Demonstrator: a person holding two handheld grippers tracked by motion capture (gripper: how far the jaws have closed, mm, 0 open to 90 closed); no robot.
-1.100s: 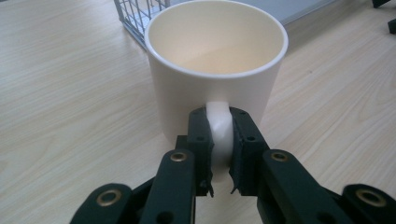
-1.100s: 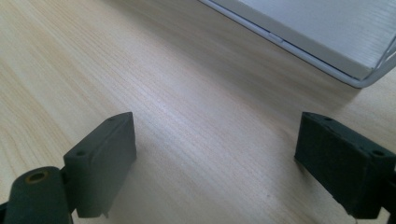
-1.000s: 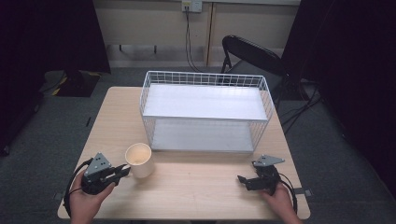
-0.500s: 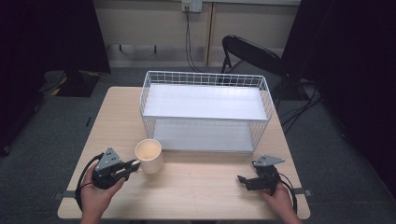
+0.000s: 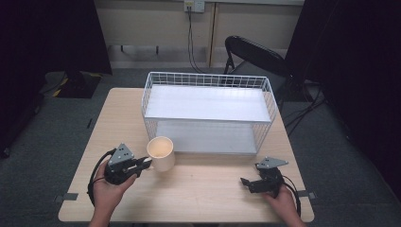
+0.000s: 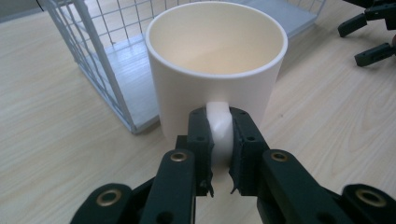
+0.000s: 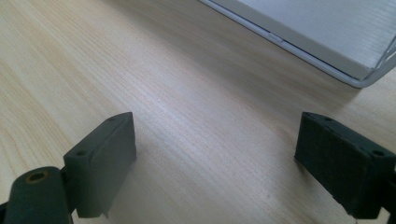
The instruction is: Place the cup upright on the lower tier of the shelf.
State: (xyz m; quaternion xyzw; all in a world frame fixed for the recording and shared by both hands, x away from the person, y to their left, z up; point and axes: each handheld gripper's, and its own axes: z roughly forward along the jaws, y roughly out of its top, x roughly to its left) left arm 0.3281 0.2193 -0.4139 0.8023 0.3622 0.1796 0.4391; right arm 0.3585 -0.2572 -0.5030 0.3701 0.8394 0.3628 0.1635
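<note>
- My left gripper has its jaws closed on the handle of the cream mug; in the left gripper view the handle stands between the two pads as an upright white strip, and the pads press it from either side.
- The mug's body lies straight ahead of my left fingers, just beyond the tips, mouth up and long axis upright. It looks level rather than tipped.
- In the high view the mug sits just in front of the wire rack, near the rack's left front corner, with my left gripper on the near side of it.
- I judge the coming move turns on this: the rack's open front is beyond the mug, farther along my left fingers' line, so a push forward carries the mug toward the lower shelf.
- My right gripper has its jaws spread wide with nothing between them but bare table; in the high view it rests well apart from the mug, so the left hand is plainly the nearer one.
- Count: one mug, one handle, one rack with two shelves, two grippers.
</note>
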